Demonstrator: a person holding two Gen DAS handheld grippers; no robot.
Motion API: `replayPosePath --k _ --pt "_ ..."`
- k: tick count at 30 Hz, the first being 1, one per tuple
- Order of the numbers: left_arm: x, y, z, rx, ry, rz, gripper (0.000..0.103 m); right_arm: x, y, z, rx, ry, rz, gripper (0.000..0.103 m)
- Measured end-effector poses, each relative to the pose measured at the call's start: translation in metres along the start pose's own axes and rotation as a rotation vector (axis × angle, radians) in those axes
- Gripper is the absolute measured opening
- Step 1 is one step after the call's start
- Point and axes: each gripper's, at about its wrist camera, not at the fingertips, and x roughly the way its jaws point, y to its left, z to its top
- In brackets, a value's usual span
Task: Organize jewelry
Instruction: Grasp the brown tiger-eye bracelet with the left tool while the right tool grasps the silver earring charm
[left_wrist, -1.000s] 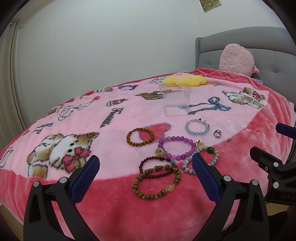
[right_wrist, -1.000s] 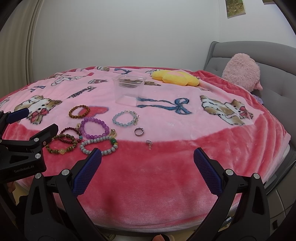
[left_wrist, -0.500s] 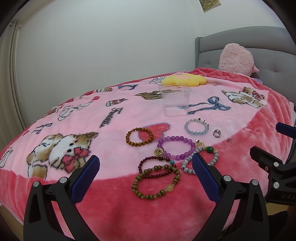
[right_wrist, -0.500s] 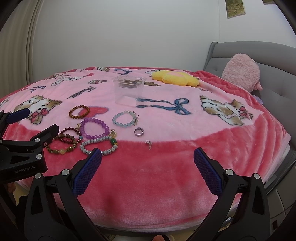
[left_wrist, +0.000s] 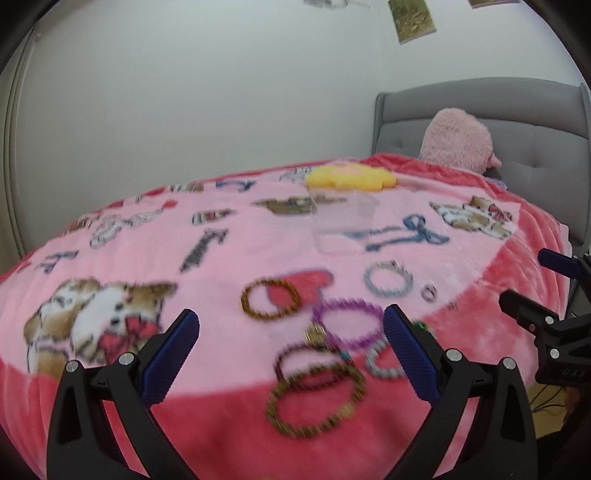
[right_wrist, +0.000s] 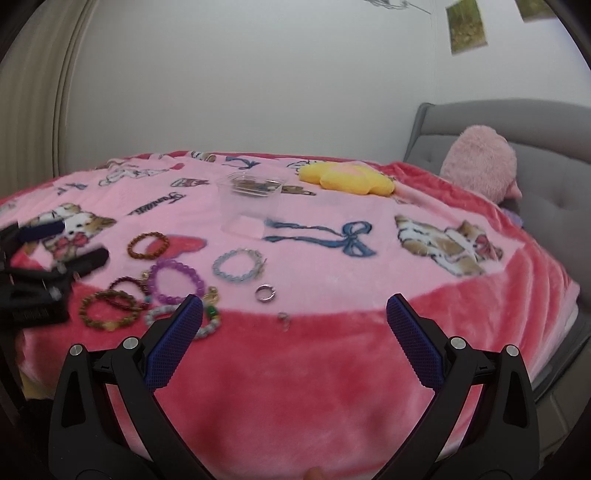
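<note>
Several bead bracelets lie on the pink blanket: a brown one (left_wrist: 270, 298) (right_wrist: 148, 245), a purple one (left_wrist: 349, 323) (right_wrist: 176, 281), a pale blue one (left_wrist: 388, 283) (right_wrist: 237, 264), a dark red one (left_wrist: 307, 360), an olive one (left_wrist: 316, 399) (right_wrist: 109, 308) and a white-grey one (left_wrist: 380, 360). A silver ring (right_wrist: 265, 293) (left_wrist: 429, 292) and a small earring (right_wrist: 283, 318) lie to their right. A clear plastic box (left_wrist: 343, 218) (right_wrist: 251, 206) stands behind them. My left gripper (left_wrist: 291, 349) is open above the bracelets. My right gripper (right_wrist: 295, 336) is open near the bed's front edge.
A yellow flower cushion (right_wrist: 347, 178) and a pink plush (right_wrist: 480, 162) lie at the back by the grey headboard (right_wrist: 546, 147). The blanket drops off at the front edge (right_wrist: 295, 406). Each gripper shows at the side of the other's view.
Both grippers have moved forward and tilted up; the views are motion-blurred. The jewelry sits lower and closer in both views. Nothing was picked up.
</note>
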Motion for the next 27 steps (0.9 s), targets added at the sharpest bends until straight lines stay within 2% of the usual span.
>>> replayPosePath --k 1,4,7,9,11,15,16,19,21,24,27 --pt "0.006 0.004 0.004 0.006 0.002 -0.005 0.098 0.006 -0.003 0.0 -0.006 0.001 0.018 0.095" --pt "0.03 0.02 0.013 -0.023 0.071 -0.031 0.098 0.022 -0.008 -0.002 -0.01 0.016 0.091 0.092" --pt "0.055 0.034 0.017 -0.066 0.117 -0.054 0.098 0.036 -0.01 -0.006 -0.002 0.036 0.143 0.075" --pt "0.067 0.039 0.017 -0.067 0.145 -0.06 0.097 0.045 -0.011 -0.008 -0.004 0.049 0.176 0.07" --pt "0.08 0.044 0.018 -0.069 0.177 -0.056 0.087 0.053 -0.01 -0.011 -0.013 0.057 0.194 0.055" --pt "0.101 0.049 0.019 -0.063 0.233 -0.033 0.071 0.066 -0.009 -0.016 -0.016 0.093 0.215 0.046" --pt "0.106 0.05 0.019 -0.058 0.248 -0.032 0.059 0.069 -0.009 -0.017 -0.014 0.101 0.224 0.042" --pt "0.121 0.052 0.018 -0.044 0.297 -0.039 0.04 0.077 -0.011 -0.02 -0.006 0.132 0.235 0.039" --pt "0.127 0.052 0.015 -0.037 0.324 -0.042 0.033 0.083 -0.01 -0.023 -0.013 0.157 0.241 0.034" --pt "0.134 0.053 0.011 -0.035 0.353 -0.064 0.03 0.09 -0.009 -0.026 -0.023 0.185 0.236 0.027" --pt "0.134 0.052 0.012 -0.034 0.356 -0.07 0.023 0.094 -0.009 -0.028 -0.021 0.197 0.239 0.027"
